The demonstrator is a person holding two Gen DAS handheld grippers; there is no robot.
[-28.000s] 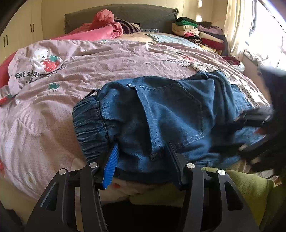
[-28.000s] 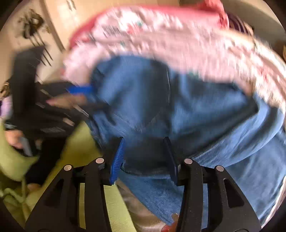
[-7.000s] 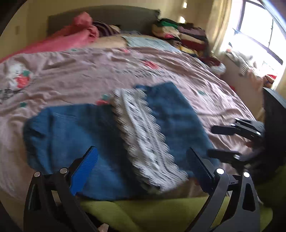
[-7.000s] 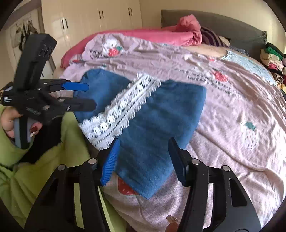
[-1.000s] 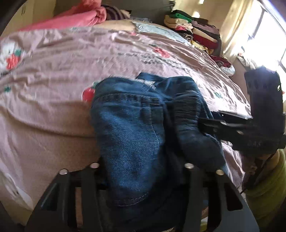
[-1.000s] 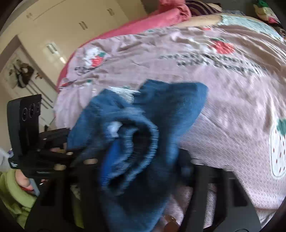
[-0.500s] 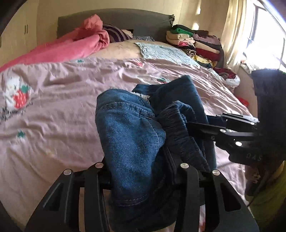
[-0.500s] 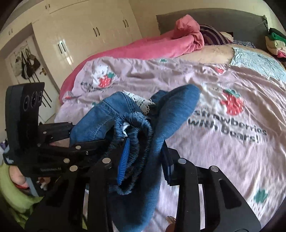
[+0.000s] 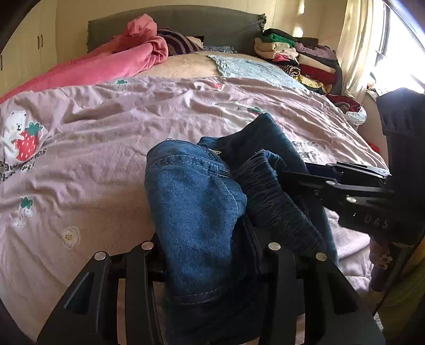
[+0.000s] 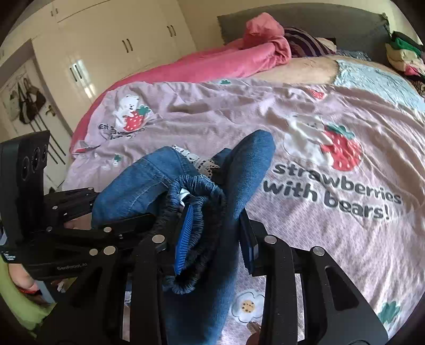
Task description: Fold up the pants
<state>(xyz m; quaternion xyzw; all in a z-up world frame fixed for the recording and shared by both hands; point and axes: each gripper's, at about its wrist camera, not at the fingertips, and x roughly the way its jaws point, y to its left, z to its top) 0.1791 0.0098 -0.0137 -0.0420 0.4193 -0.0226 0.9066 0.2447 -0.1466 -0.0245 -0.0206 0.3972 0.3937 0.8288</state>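
Denim bundled thick fills both wrist views: the jeans (image 9: 196,212) are gathered into a lump lifted clear of the pink strawberry quilt (image 9: 93,148), which spreads from nine o'clock across to three. In the left wrist view the left gripper (image 9: 209,254) sits at six o'clock with its jaws clamped on a fat fold of the jeans, the cloth spilling over and hiding both pads. Toward three o'clock the right gripper (image 9: 300,172) reaches in from the side and bites the gathered waistband (image 9: 276,201). At twelve o'clock lies a rumpled pink blanket (image 9: 124,58) against the grey headboard (image 9: 212,24), and at one o'clock a stack of folded clothes (image 9: 297,58). In the right wrist view the left gripper (image 10: 87,225) enters from nine o'clock, gripping the jeans (image 10: 138,191); a strip of white lace trim (image 10: 199,162) shows in the fold. At six o'clock the right gripper (image 10: 215,236) is closed on the elastic waistband (image 10: 202,201), blue pad pressing the ruffled band. White wardrobes (image 10: 111,53) stand at eleven o'clock.
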